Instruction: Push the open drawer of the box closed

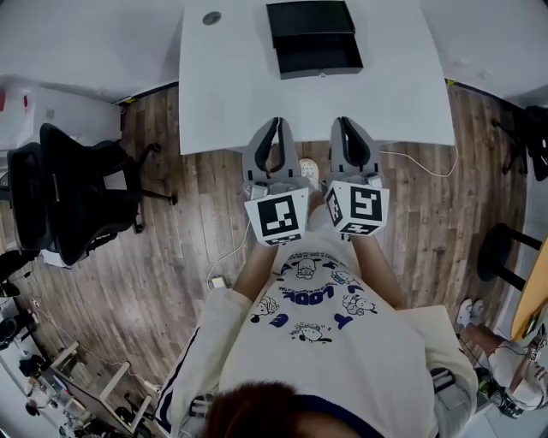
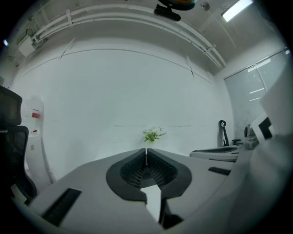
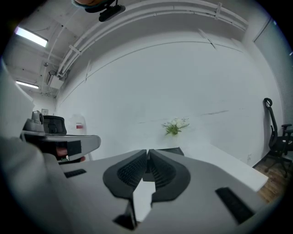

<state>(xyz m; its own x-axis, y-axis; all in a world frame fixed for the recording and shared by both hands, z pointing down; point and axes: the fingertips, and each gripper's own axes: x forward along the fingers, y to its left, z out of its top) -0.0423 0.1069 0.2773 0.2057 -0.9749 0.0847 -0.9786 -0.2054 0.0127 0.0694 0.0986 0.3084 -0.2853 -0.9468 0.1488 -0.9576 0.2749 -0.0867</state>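
A black box (image 1: 309, 17) stands at the far middle of the white table (image 1: 231, 85). Its drawer (image 1: 318, 56) is pulled out toward me and looks empty. Both grippers hang side by side over the table's near edge, well short of the drawer and touching nothing. My left gripper (image 1: 276, 127) has its jaws shut with the tips meeting (image 2: 146, 151) and nothing between them. My right gripper (image 1: 344, 125) is also shut and empty (image 3: 148, 153). In the right gripper view a dark edge of the box (image 3: 170, 150) shows just behind the jaws.
A black office chair (image 1: 68, 197) stands on the wooden floor at left, and a dark stool (image 1: 501, 250) at right. The table has a round cable hole (image 1: 211, 17) at its far left. A small plant (image 2: 152, 134) sits against the white wall beyond.
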